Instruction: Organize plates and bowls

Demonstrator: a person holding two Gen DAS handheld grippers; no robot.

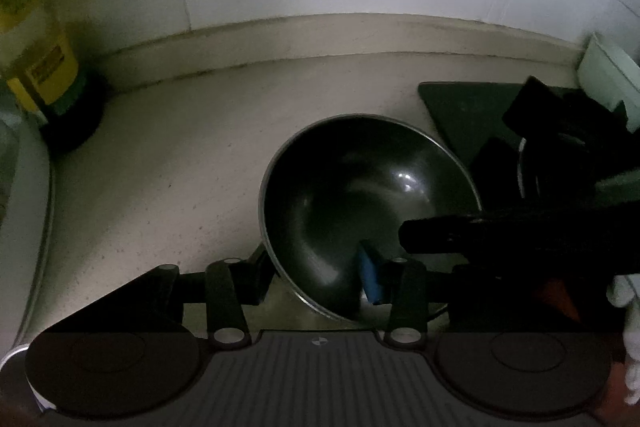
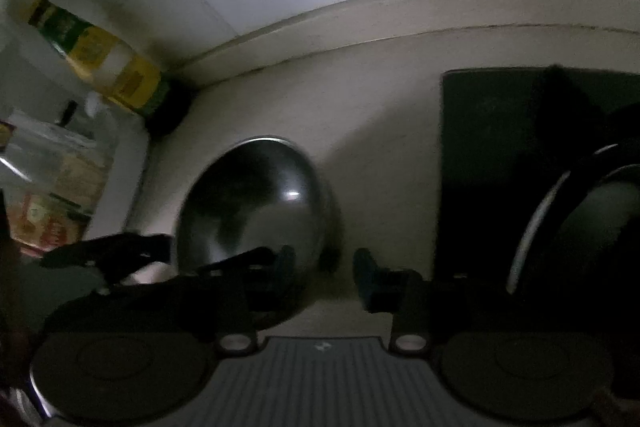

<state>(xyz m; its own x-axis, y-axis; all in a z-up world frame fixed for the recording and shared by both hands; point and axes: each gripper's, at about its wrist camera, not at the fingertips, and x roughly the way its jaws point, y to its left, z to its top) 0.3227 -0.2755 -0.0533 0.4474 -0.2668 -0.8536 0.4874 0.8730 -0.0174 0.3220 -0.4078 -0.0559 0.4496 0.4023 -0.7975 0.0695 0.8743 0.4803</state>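
A dark bowl with a thin metal rim (image 1: 360, 203) sits on the pale counter; it also shows in the right wrist view (image 2: 252, 211). My left gripper (image 1: 316, 275) is open, its fingers straddling the bowl's near rim, the blue pad (image 1: 370, 277) inside the bowl and the other finger outside. My right gripper (image 2: 324, 267) is open just right of the bowl, with its left finger over the bowl's edge. The right gripper's body shows in the left wrist view (image 1: 500, 235). A second dark dish with a light rim (image 2: 580, 227) stands on edge at the right.
A yellow-labelled bottle (image 1: 40, 67) stands in the back left corner by the tiled wall. A dark mat or rack (image 2: 500, 147) lies on the right of the counter. A white appliance edge (image 1: 24, 207) and packaged goods (image 2: 52, 195) are at the left.
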